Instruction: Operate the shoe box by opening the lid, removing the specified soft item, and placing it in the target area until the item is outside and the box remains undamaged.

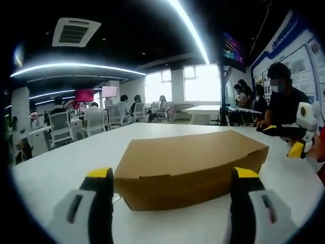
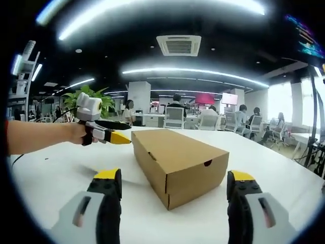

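Matt cardboard shoe box (image 2: 179, 163), smooth white table (image 2: 56, 170)

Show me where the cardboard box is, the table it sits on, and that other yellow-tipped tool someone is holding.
shoe box (image 2: 177, 157): right gripper view, closed lid's top.
white table (image 2: 56, 170): right gripper view, bare surface.
left gripper (image 2: 122, 137): right gripper view, yellow tips.

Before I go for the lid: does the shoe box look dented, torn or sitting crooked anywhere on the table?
Nothing stands out. The cardboard shoe box sits flat on the white table, lid shut, edges straight, with no visible dents or tears. Both hand-held grippers, left and right, are open and clear of it.
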`<state>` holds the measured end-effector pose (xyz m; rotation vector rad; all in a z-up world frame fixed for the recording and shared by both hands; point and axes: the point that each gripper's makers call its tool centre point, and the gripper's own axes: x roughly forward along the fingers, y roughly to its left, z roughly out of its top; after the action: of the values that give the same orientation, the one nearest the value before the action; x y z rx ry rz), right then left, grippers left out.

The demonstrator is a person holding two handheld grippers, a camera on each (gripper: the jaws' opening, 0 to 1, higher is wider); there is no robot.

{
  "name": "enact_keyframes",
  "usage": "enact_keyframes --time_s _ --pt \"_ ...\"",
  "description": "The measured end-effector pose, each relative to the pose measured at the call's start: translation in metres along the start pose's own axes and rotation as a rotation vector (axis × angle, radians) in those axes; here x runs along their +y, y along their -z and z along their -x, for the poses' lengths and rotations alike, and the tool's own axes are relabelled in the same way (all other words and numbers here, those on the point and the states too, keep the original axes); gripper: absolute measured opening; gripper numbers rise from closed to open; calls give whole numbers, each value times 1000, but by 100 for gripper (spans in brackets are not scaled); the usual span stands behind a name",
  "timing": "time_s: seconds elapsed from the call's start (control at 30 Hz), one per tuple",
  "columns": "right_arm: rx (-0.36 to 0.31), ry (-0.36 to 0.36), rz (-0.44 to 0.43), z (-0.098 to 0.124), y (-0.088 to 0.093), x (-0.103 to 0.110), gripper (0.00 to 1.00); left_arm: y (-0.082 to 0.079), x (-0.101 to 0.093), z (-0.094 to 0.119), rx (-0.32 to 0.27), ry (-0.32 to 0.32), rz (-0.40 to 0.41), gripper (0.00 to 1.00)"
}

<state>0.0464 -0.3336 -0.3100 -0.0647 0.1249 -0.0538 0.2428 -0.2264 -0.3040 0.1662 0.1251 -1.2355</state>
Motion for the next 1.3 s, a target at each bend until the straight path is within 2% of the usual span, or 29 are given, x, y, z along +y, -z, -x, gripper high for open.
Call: enact_keyframes --time_s 0.07,0.17,0.27,0.33,0.43,0.5,0.57,0.67,0.77,0.87,0.9,0.97,1.07,1.13,1.3 --pt "-4 6 3 1 0 1 82 3 4 0 19 -2 -9 99" --pt "-2 2 -5 -1 -1 4 89 5 11 0 13 -4 8 97" --pt "17 2 -11 -5 -1 3 91 8 17 0 1 -14 39 97" --pt "27 0 -22 -9 1 1 93 5 12 -1 -18 -10 51 96" --pt "39 11 -43 -17 7 -4 94 7 11 -5 -11 -12 44 96" --pt "55 5 -56 -18 10 -4 94 6 6 -6 -15 -5 45 96" --pt "59 11 -57 -17 12 -5 93 0 -1 -6 -46 3 64 96" --pt "68 18 -59 -19 17 -6 90 -3 -4 -6 -45 -2 64 94" --pt "87 29 -78 -20 25 -8 88 3 7 -7 12 -48 6 97" --pt "95 24 -77 -24 29 -4 88 -1 15 -7 -11 -63 14 96" --pt "94 23 -72 -22 27 -3 88 1 25 -7 -20 -62 29 94" --pt "91 27 -72 -22 28 -4 88 2 22 -8 -29 -54 42 94" --pt "80 42 -69 -24 27 -7 87 4 19 -13 -7 -55 22 94" --pt "83 28 -86 -27 27 -6 85 11 29 -13 8 -59 14 94" --pt "78 26 -74 -28 25 -3 85 12 29 -15 3 -34 43 93"
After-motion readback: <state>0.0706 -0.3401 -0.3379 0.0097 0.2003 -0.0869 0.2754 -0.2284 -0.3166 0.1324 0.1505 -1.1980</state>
